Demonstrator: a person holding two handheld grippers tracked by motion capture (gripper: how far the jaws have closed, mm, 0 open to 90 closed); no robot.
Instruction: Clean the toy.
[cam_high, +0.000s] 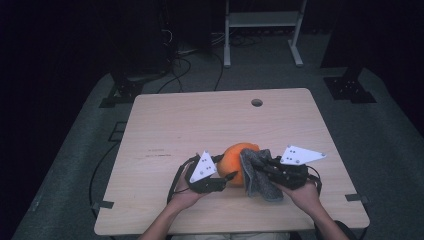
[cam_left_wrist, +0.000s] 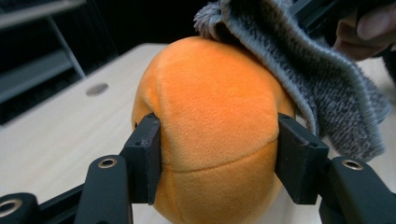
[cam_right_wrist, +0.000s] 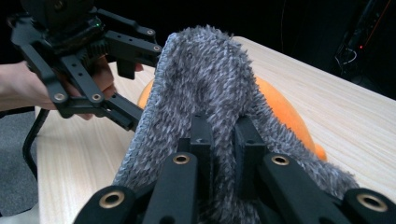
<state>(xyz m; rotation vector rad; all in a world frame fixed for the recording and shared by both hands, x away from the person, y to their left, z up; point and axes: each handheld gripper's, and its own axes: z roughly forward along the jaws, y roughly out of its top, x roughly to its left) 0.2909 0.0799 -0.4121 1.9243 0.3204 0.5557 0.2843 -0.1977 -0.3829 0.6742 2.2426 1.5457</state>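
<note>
Left hand-held gripper (cam_left_wrist: 217, 163): clenched across the plush (cam_left_wrist: 210, 130), one pad on each flank, the fabric bulging slightly between them. Position on the counter (cam_high: 170, 125): about 6 o'clock from centre, near the person's edge.

Right hand-held gripper (cam_right_wrist: 224, 140): clamped on a fold of the cloth (cam_right_wrist: 205, 88), which drapes over the plush's top and far side.

Plush: orange, rounded, seamed, velvety pile. Judged light, soft and compressible; not fragile; likely to squash and squirm rather than slip. Best taken across the widest part, as now, with pads below the horizontal seam so it cannot pop upward. The pictures do not settle whether it rests on the counter or is raised.

Cloth: grey, shaggy knit, limp. Judged light, high friction, no stiffness; hangs wherever unsupported. Best taken by a bunched fold near an edge; a thin single layer might pull free.

Hazard: rubbing pressure could roll the plush within the left pads.
</note>
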